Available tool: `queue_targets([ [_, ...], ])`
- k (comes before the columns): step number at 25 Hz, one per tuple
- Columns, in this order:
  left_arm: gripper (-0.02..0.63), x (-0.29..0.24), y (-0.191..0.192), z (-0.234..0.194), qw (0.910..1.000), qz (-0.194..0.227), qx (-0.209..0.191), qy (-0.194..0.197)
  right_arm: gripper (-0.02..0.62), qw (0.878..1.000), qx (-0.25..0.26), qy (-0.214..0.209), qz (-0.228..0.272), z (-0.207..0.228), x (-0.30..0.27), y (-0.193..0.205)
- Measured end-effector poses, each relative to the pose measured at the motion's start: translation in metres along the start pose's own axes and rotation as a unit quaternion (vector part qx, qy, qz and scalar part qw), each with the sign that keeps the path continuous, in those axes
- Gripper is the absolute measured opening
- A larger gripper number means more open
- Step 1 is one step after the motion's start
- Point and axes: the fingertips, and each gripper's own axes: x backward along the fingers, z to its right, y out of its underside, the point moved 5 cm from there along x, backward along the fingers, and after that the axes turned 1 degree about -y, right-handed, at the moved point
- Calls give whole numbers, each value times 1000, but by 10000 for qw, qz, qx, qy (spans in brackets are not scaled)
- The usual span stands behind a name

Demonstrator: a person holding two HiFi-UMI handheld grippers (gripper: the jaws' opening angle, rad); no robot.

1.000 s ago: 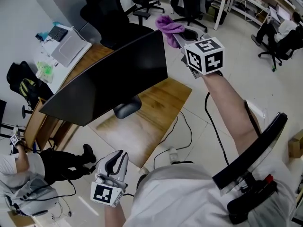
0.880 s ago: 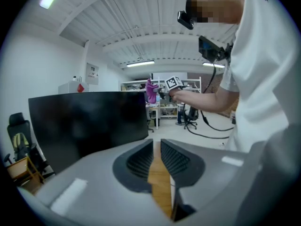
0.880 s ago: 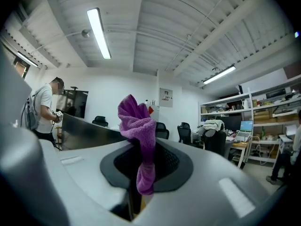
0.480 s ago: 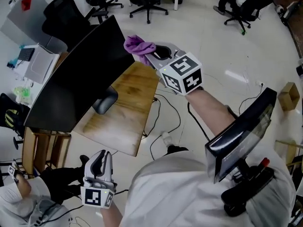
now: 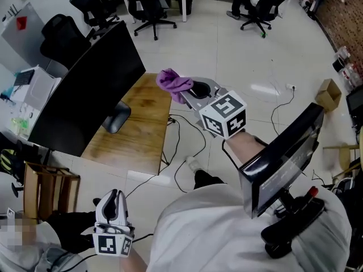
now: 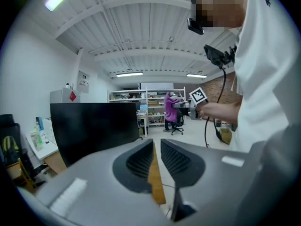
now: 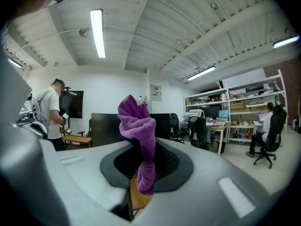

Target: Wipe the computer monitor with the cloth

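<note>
The black computer monitor (image 5: 88,92) stands on a wooden desk (image 5: 135,130) at the left of the head view, its dark screen toward me. My right gripper (image 5: 184,92) is shut on a bunched purple cloth (image 5: 173,80), held in the air just off the desk's right edge and apart from the screen. In the right gripper view the cloth (image 7: 138,131) sticks up between the jaws, with the monitor (image 7: 104,128) behind it. My left gripper (image 5: 113,207) hangs low at my side, jaws nearly together with nothing between them; the left gripper view shows the monitor (image 6: 94,126) ahead.
Black office chairs (image 5: 142,1) stand on the tiled floor behind the desk. A white side table (image 5: 28,89) with small items sits left of the monitor. Cables (image 5: 187,152) trail on the floor by the desk. A cardboard box (image 5: 328,95) is at right; a person (image 7: 49,112) stands further off.
The right gripper with the purple cloth has drawn back from the monitor's top edge to the desk's right side. My view has swung away, and the left gripper stays low.
</note>
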Motion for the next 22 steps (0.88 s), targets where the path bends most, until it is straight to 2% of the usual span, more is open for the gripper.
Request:
queue_targets([
  [9, 69, 34, 18, 18, 9998, 129, 65, 96, 48, 9999, 114, 25, -127, -37, 42, 12],
  [22, 69, 50, 21, 25, 9997, 234, 44, 93, 48, 9997, 149, -101, -157, -59, 48, 13],
])
